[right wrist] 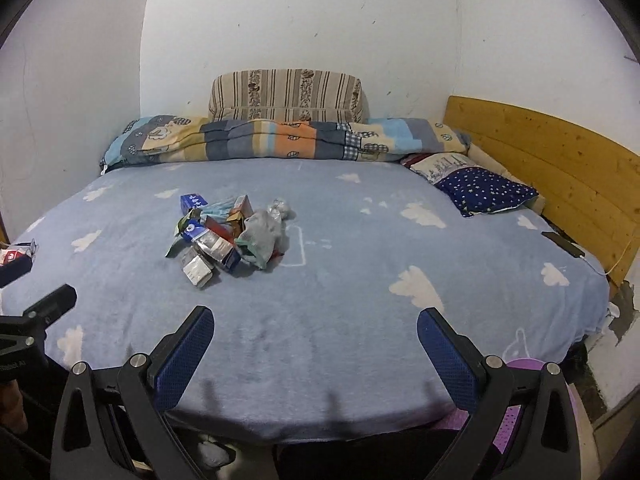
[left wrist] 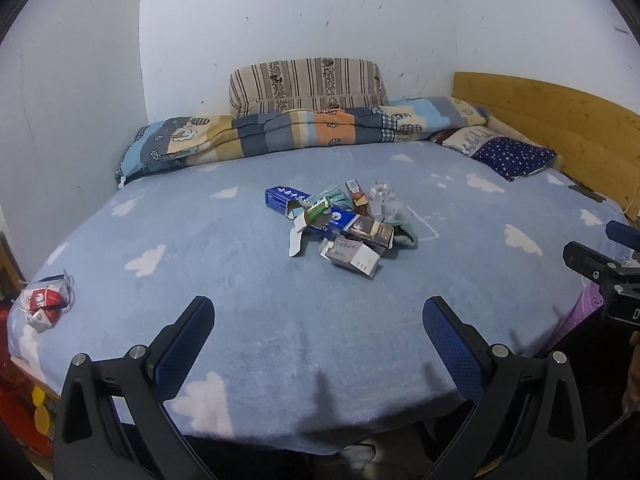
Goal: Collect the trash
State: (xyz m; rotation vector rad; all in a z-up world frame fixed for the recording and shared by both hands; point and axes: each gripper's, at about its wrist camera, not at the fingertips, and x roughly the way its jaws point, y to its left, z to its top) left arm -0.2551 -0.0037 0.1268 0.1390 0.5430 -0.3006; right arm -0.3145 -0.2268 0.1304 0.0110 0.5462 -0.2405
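On the bed (left wrist: 248,320), a red-and-white wrapper (left wrist: 44,302) lies at the far left edge. The pile of trash (left wrist: 340,226), crushed boxes and crumpled plastic, sits mid-bed, ahead of the left gripper (left wrist: 318,320) and ahead-left of the right gripper (right wrist: 314,330); both sets of fingers gape wide, empty.
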